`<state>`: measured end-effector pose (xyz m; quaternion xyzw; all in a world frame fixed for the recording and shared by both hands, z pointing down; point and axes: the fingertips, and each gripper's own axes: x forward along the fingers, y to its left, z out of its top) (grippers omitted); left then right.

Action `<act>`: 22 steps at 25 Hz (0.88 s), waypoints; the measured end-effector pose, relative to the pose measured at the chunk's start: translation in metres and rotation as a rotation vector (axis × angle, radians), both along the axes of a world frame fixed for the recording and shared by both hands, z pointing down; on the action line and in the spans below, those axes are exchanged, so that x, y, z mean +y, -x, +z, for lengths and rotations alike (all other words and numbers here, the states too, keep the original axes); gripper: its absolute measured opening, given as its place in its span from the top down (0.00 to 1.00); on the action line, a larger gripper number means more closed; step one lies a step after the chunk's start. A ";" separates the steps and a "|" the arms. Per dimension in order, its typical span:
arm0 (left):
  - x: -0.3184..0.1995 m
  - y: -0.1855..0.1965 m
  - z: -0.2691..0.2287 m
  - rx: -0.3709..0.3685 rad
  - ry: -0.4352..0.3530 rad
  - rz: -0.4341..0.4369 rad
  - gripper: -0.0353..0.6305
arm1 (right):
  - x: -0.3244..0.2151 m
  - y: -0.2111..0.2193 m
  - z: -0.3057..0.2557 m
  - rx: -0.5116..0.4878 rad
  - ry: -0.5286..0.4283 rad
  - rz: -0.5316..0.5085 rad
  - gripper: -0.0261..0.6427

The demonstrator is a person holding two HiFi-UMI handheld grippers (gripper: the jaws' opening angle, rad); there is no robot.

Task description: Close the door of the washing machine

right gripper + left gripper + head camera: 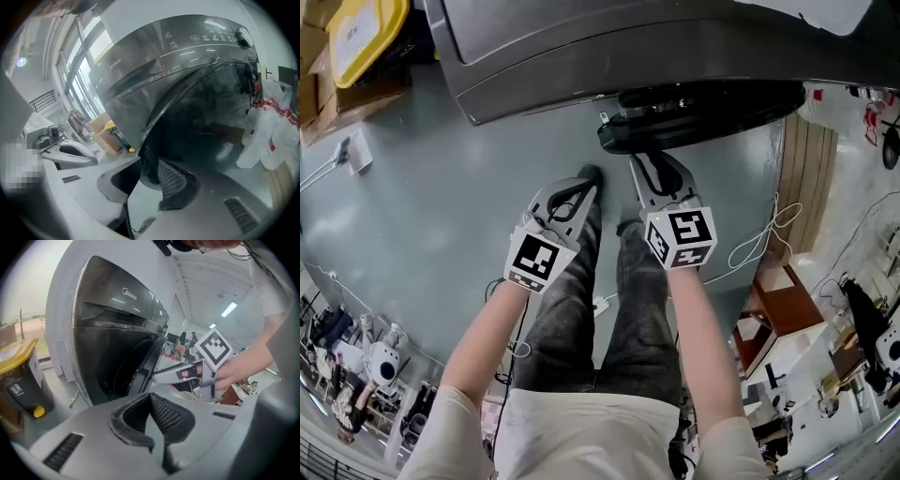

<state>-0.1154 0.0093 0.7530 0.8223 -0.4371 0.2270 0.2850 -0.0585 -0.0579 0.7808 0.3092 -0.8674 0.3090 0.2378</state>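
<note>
The dark grey washing machine [581, 56] fills the top of the head view, its round black door [712, 108] swung open toward me. My right gripper [654, 169] reaches up to the door's near edge. In the right gripper view the door rim [144, 161] sits between the two pads, which press on it from both sides. My left gripper [586, 180] hangs just left of it, clear of the door, fingertips together and nothing held. The left gripper view shows its own shut tips [150, 397], with the right gripper [157, 377] at the door edge [150, 362].
A yellow-lidded bin [361, 33] and cardboard boxes stand left of the machine. White cable [769, 234] loops on the grey floor at the right beside wooden furniture [778, 309]. White plastic bags [267, 136] lie right of the door. My legs [609, 309] stand below the grippers.
</note>
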 end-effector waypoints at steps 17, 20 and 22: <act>0.004 0.041 -0.004 0.015 -0.013 -0.094 0.94 | -0.046 0.032 -0.005 0.012 -0.066 0.114 0.84; 0.002 0.043 -0.001 0.015 -0.009 -0.099 0.94 | -0.051 0.030 -0.006 0.023 -0.080 0.140 0.84; 0.002 0.045 0.001 0.015 -0.006 -0.100 0.94 | -0.054 0.032 -0.006 0.032 -0.083 0.151 0.84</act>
